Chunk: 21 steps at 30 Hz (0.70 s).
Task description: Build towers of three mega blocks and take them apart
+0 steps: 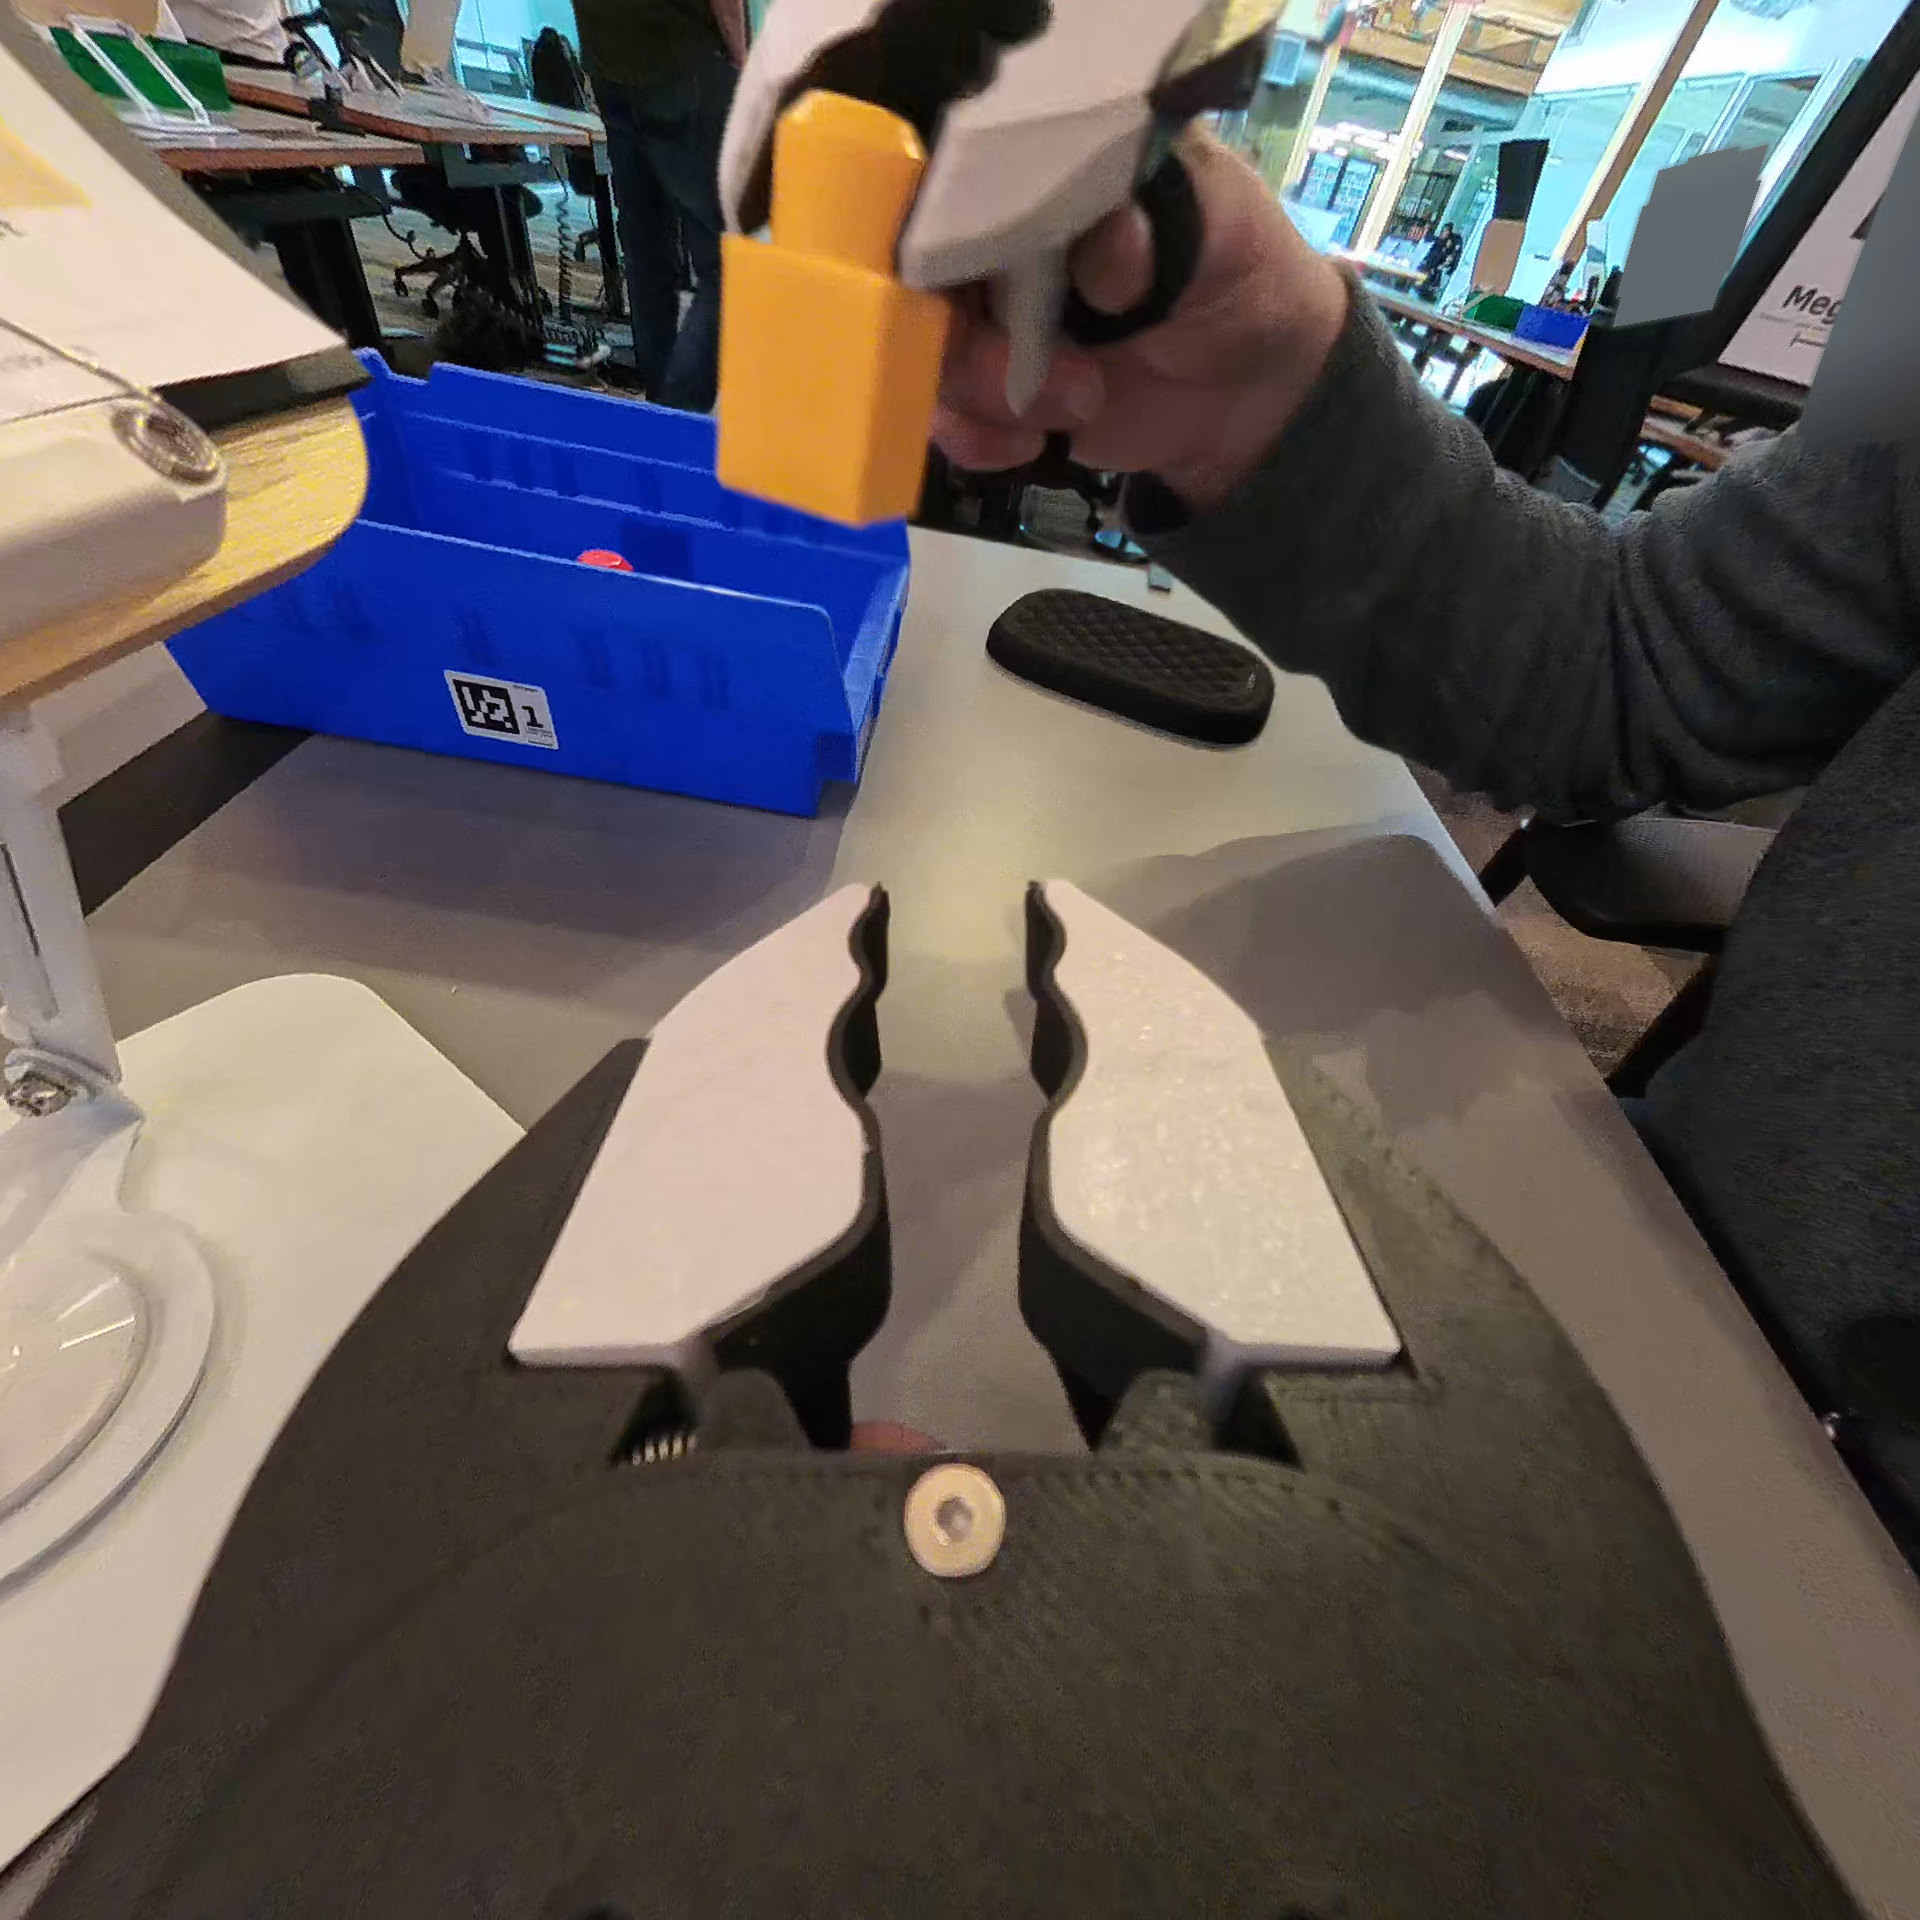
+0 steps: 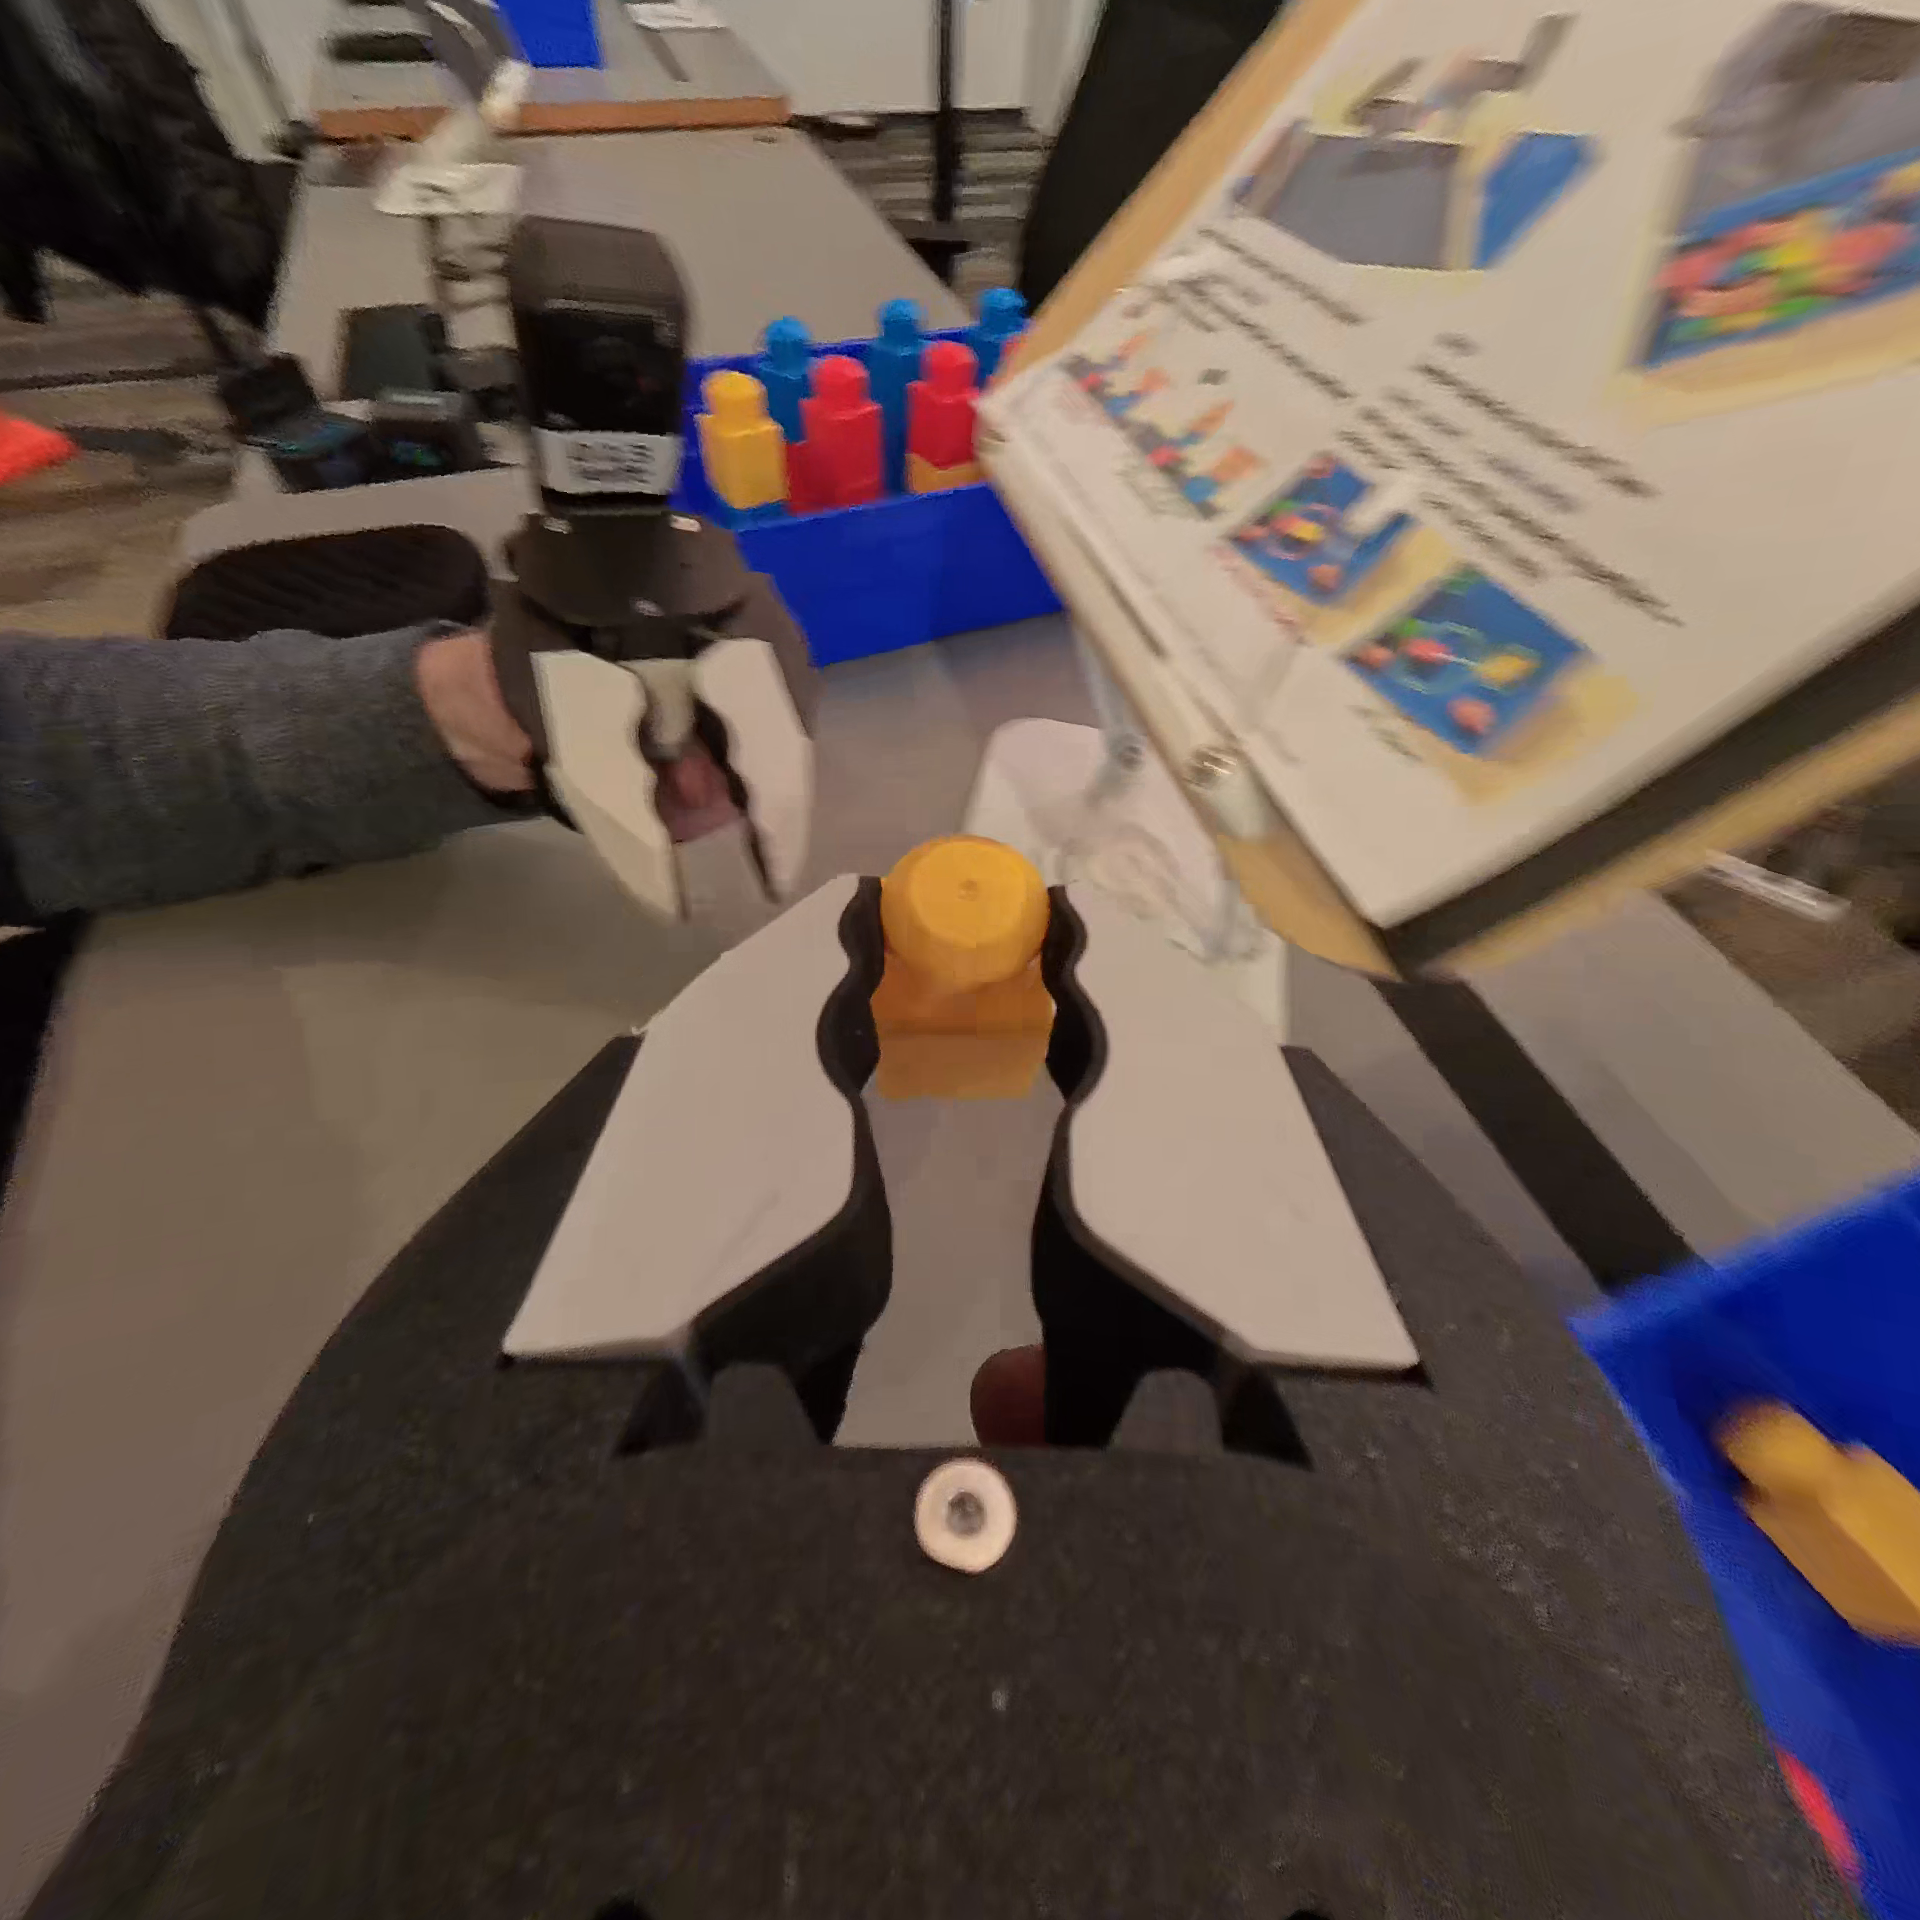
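So we carry one orange block [image 2: 961,961] clamped in our right hand-held gripper [image 2: 961,935]; left hand-held gripper [image 1: 956,914] gapes empty, no tower started.

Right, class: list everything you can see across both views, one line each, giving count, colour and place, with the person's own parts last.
Held block: one, orange, raised above the table in the right claw.
Blocks in far bin: about seven upright; blue, red, one orange.
Bins: two, blue; one at the table's far side, one at the right view's edge holding an orange block.
Table: one, grey.
Pad: one, black, oval, on the table.
Instruction board: one, white with wood backing, tilted on a clear stand.
Left claw: open, empty.
Right claw: pads pressed on the orange block.
Hands: two, grey sleeves.
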{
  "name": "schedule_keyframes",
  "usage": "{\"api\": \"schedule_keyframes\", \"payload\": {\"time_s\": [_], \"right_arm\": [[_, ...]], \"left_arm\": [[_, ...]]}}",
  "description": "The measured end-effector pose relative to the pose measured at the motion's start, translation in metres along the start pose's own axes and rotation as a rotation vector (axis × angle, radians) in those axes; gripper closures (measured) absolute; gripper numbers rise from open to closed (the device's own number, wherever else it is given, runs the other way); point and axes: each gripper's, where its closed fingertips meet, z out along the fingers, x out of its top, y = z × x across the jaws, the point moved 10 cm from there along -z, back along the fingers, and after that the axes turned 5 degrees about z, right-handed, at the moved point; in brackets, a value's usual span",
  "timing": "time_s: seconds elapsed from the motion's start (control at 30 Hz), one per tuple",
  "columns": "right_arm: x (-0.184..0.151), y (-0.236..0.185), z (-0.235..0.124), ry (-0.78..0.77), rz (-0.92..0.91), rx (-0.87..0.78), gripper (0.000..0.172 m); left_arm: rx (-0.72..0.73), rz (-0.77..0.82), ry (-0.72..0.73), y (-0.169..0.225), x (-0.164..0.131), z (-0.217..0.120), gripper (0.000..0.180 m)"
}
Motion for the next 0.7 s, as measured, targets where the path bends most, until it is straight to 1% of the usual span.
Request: {"api": "schedule_keyframes", "payload": {"time_s": [0.17, 0.23, 0.3, 0.37, 0.5, 0.53, 0.6, 0.7], "right_arm": [[-0.02, 0.057, -0.043, -0.039, 0.099, -0.238, 0.142], [-0.032, 0.078, -0.052, -0.087, 0.138, -0.326, 0.142], [-0.045, 0.097, -0.058, -0.095, 0.178, -0.395, 0.142], [-0.059, 0.113, -0.057, -0.148, 0.216, -0.449, 0.142], [-0.088, 0.134, -0.043, -0.276, 0.241, -0.57, 0.142], [-0.094, 0.137, -0.037, -0.308, 0.227, -0.604, 0.14], [-0.1, 0.137, -0.027, -0.366, 0.182, -0.661, 0.129], [-0.101, 0.131, -0.017, -0.396, 0.112, -0.706, 0.129]], "left_arm": [[0.009, -0.018, -0.007, -0.004, -0.006, 0.001, 0.165], [0.025, -0.019, -0.015, -0.006, -0.009, 0.002, 0.169], [0.045, -0.018, -0.026, -0.008, -0.011, 0.002, 0.172], [0.063, -0.019, -0.043, -0.009, -0.014, 0.003, 0.174], [0.102, -0.029, -0.043, -0.014, -0.017, 0.002, 0.17], [0.117, -0.028, -0.047, -0.014, -0.017, 0.001, 0.168], [0.129, -0.026, -0.059, -0.015, -0.018, 0.002, 0.165], [0.142, -0.028, -0.072, -0.017, -0.02, 0.003, 0.163]]}}
